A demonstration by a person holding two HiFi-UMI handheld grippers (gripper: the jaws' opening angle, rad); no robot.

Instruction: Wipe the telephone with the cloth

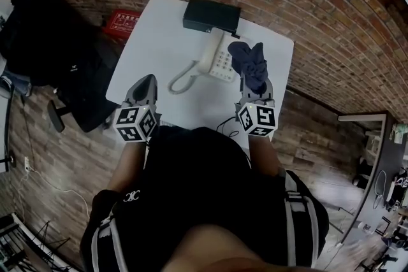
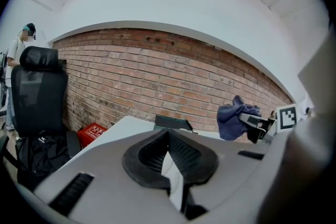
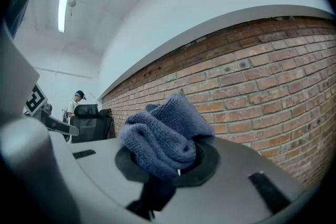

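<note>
The cream corded telephone (image 1: pixel 217 60) lies on the white rectangular table (image 1: pixel 159 41), toward its far right part, with the coiled cord looping out to the left of it. A crumpled dark blue terry cloth (image 1: pixel 250 65) overlaps the telephone's right edge in the head view; whether it touches the telephone cannot be told there.

The right gripper (image 1: pixel 255 87) has its jaws pinched on that cloth. Its own view shows the blue folds (image 3: pixel 163 134) bulging up out of the closed jaws (image 3: pixel 173 162) against a red brick wall (image 3: pixel 262 76). The gripper reaches forward from the person's right hand, marker cube nearest the body.

The left gripper (image 1: pixel 146 81) sits over the table's near left edge, well apart from the telephone. Its jaws (image 2: pixel 169 136) are pressed together at the tips, with nothing between them.

Only the head view shows the telephone. The left gripper view shows the right gripper (image 2: pixel 257 126) from the side, the cloth (image 2: pixel 235 115) raised in front of the wall. It also shows a flat black box (image 2: pixel 172 122) at the table's far edge, a red box (image 2: pixel 92 132) on the floor, and a black office chair (image 2: pixel 38 92) with a person (image 2: pixel 18 47) standing behind it.
</note>
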